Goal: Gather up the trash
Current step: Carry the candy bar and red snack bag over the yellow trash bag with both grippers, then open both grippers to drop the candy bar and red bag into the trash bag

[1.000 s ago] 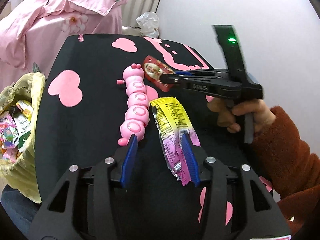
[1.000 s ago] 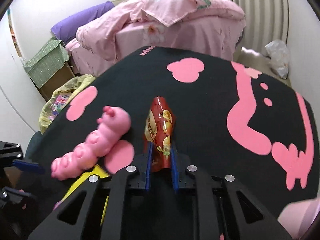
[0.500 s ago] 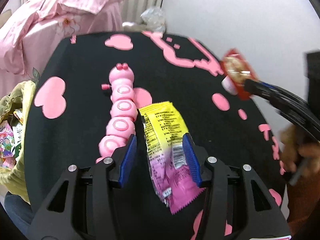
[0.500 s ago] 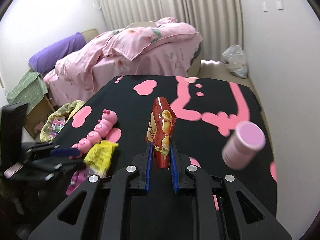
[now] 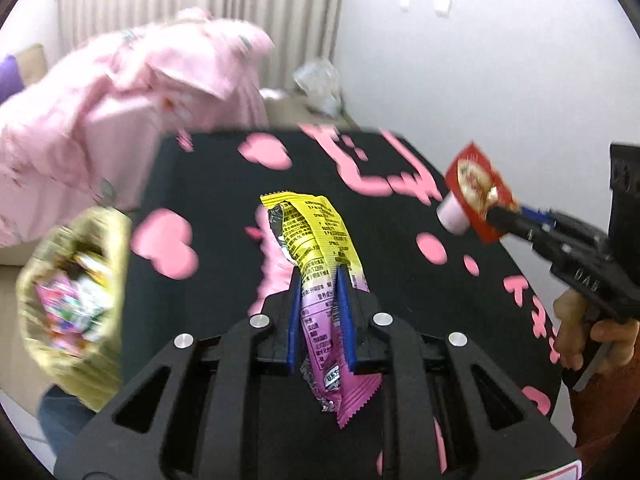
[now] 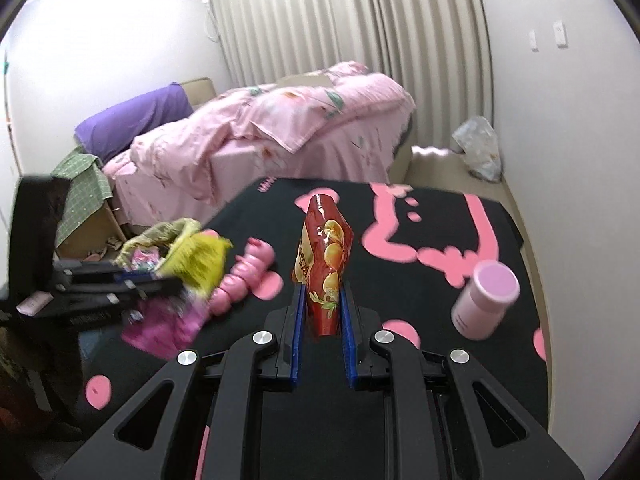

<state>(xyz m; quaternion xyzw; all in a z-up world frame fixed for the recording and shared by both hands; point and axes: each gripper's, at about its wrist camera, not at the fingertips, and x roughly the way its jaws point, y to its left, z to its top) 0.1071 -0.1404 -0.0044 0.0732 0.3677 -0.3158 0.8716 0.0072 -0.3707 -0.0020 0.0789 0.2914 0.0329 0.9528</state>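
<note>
My left gripper [image 5: 319, 280] is shut on a yellow and pink snack wrapper [image 5: 316, 240] and holds it above the black table [image 5: 224, 184]. It shows blurred in the right wrist view [image 6: 200, 258]. My right gripper [image 6: 323, 292] is shut on a red snack packet [image 6: 324, 264], held upright above the table. The packet also shows at the right of the left wrist view [image 5: 478, 190]. A yellow-green trash bag [image 5: 72, 300] full of wrappers hangs at the table's left edge, also in the right wrist view [image 6: 160, 240].
A pink caterpillar toy [image 6: 240, 280] lies on the table, mostly hidden behind the wrapper in the left wrist view. A pink cylindrical jar [image 6: 484, 300] stands at the right of the table. A bed with pink bedding [image 6: 280, 128] is beyond the table.
My left gripper has shut on the yellow and pink wrapper and lifted it off the table. My right gripper has risen and drawn back with the red packet.
</note>
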